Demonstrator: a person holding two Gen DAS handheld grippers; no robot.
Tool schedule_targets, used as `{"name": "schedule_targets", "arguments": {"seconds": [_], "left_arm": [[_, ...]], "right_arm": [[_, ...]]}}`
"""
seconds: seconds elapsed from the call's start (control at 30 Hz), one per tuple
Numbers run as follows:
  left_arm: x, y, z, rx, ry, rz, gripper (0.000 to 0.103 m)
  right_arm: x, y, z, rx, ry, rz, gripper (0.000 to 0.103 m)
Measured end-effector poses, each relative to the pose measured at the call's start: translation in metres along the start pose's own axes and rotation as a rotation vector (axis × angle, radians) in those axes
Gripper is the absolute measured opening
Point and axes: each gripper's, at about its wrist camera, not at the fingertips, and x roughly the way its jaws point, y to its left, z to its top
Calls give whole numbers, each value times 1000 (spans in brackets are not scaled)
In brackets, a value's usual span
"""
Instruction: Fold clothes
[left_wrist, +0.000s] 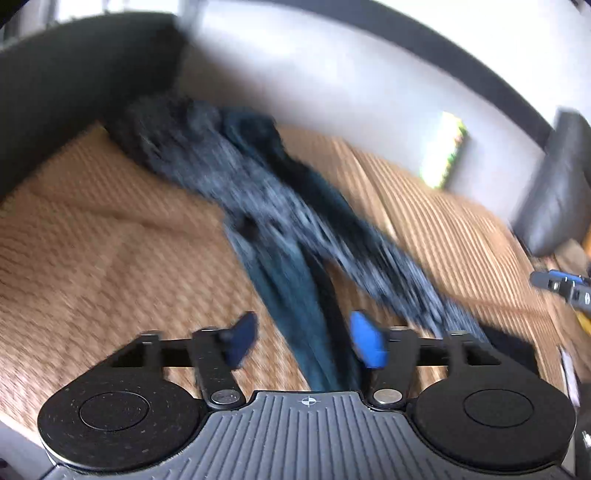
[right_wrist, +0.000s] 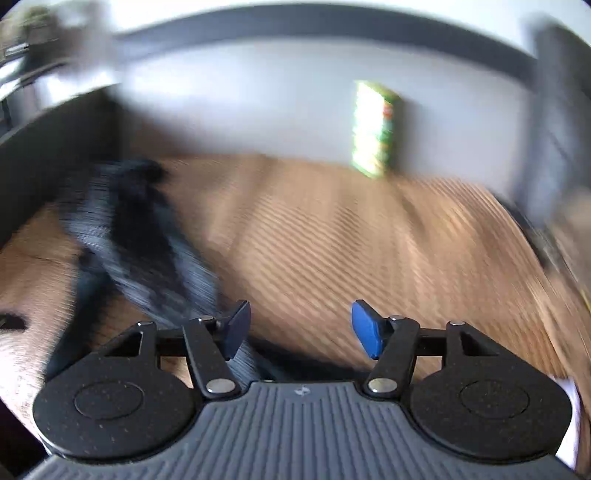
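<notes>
A dark garment (left_wrist: 258, 206), grey-black with a teal layer, lies stretched in a long crumpled strip across the woven tan mat (left_wrist: 92, 240). My left gripper (left_wrist: 303, 341) hovers over the strip's near end, blue pads (left_wrist: 367, 339) wide apart, cloth running below the gap but not pinched. In the right wrist view the same garment (right_wrist: 140, 243) lies at the left, and its near end passes under the left finger. My right gripper (right_wrist: 299, 330) is open over bare mat (right_wrist: 332, 240), nothing between its pads. The right gripper's tip (left_wrist: 561, 286) shows at the left view's right edge. Both views are motion-blurred.
A dark sofa arm (left_wrist: 66, 92) rises at the far left, a pale backrest (left_wrist: 314, 74) runs behind the mat. A green patterned box (right_wrist: 375, 129) leans against the backrest. A dark cushion (left_wrist: 557, 184) stands at the right end.
</notes>
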Motion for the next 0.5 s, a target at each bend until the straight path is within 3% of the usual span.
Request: {"name": "schedule_targets", "arguments": {"seconds": [0.1,0.27,0.37,0.5], "left_arm": [[13,17,13,-62,-17,44,84],[55,38,19,-125,45,60,84],[81,44,16,-136,83,55,84],[98,48,16,-119,93,61,84]], "right_arm": [[24,56,20,-109,-36,128,66],[99,138,34,-229,24,243,71],[143,159,31,-253,84,251,71],[176,158,22,-240,147,265,68]]}}
